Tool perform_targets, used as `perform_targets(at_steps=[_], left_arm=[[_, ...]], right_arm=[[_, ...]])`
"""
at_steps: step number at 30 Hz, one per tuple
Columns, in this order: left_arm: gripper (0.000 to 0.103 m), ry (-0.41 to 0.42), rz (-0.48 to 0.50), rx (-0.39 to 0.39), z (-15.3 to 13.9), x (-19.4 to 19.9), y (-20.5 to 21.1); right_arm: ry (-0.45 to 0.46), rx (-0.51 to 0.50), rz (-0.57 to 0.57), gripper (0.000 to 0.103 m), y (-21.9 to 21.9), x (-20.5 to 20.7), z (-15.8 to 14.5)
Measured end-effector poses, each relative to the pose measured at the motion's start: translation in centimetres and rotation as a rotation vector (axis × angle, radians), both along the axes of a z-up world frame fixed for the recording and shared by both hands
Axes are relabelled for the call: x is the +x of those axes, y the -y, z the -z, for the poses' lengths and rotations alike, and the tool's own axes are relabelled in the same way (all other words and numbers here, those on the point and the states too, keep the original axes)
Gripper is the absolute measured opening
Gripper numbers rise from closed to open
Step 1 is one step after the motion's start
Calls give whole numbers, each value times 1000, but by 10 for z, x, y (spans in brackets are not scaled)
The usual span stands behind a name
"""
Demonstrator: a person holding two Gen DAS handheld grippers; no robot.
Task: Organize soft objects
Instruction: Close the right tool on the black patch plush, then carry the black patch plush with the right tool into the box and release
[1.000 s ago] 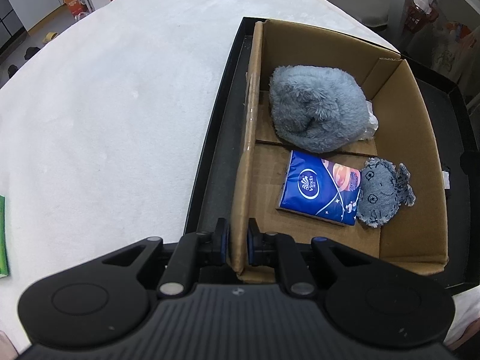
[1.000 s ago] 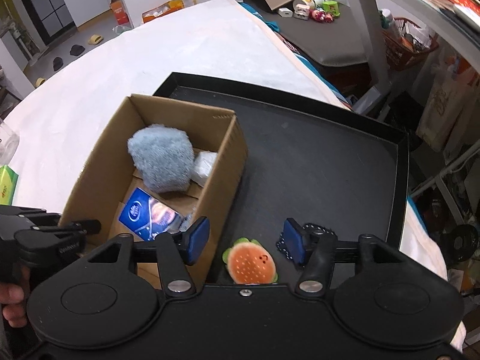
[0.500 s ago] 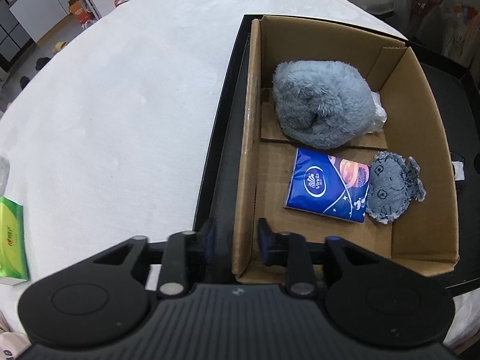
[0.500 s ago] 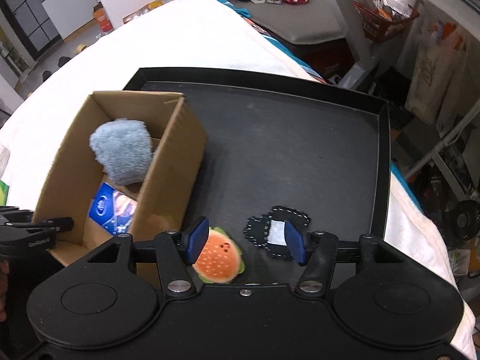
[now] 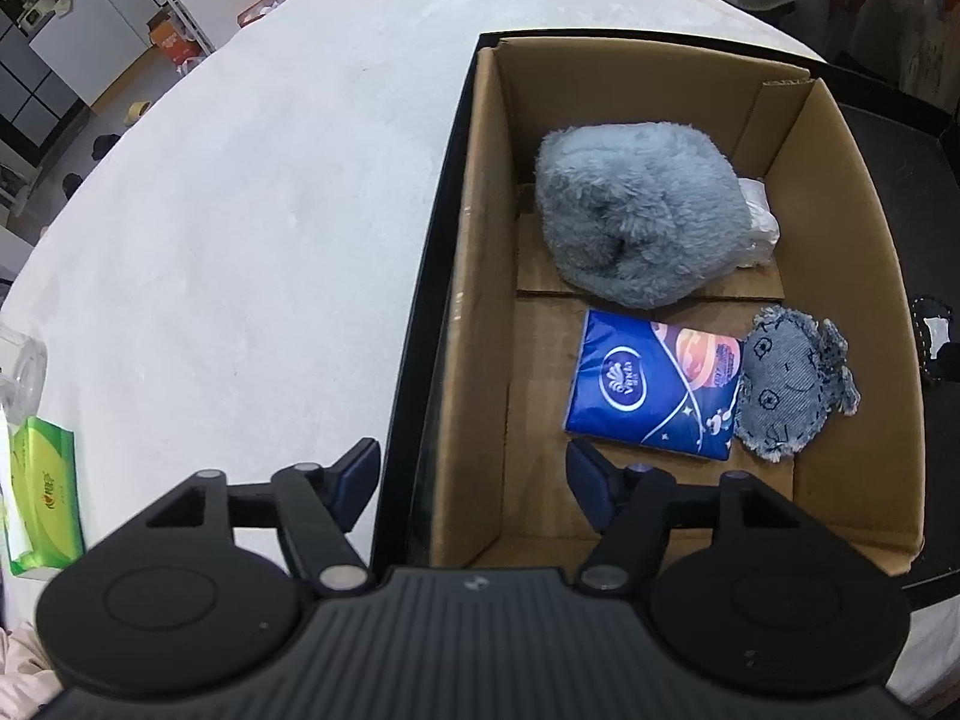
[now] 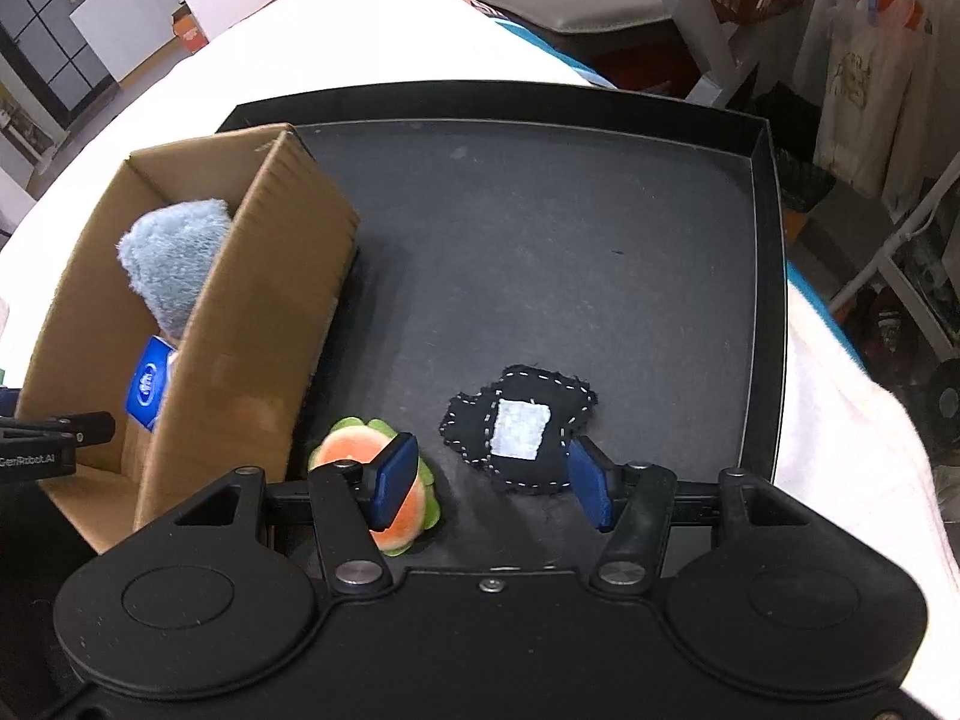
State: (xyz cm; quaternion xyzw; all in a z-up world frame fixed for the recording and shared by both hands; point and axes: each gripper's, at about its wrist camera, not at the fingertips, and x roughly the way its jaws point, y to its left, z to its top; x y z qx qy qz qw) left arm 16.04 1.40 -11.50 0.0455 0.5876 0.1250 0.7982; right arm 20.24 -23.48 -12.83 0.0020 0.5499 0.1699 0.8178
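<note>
Left tool (image 5: 474, 483), low in the left wrist view: its jaws, clamped on the box's (image 5: 474, 300) left wall a second earlier, were opening and now straddled that wall without pressing it. The release suggests the box needed no more steadying. Inside lay a fluffy grey toy (image 5: 642, 213), a blue tissue pack (image 5: 651, 384) and a denim toy (image 5: 786, 384).

Right tool (image 6: 489, 480), low in the right wrist view: jaws partly open, holding nothing, had come down over the tray (image 6: 570, 240). A black felt patch (image 6: 519, 426) lay between the fingers, untouched; a burger toy (image 6: 390, 480) sat behind the left finger, beside the box. These two remained unsorted; the patch appeared the likely next pick. White worktop (image 5: 270, 180) at upper left.
</note>
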Motion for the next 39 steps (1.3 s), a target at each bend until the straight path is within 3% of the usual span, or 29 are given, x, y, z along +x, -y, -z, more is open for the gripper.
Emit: perform_targets(at_steps=[14,19,25,39], left_arm=[[72,-33,17,55,2,7,26],[72,-30,25,63,1,5,30],[72,-36,22,60,2,6,34],[73,2,22,21,-13,0,31]], right_arm=[[-5,51,24,55,13,11,20],[-31,22,25,38,14,12,30],[-20,9,33,29,18,6,27],[44,-13,38,29,17,-7,1]])
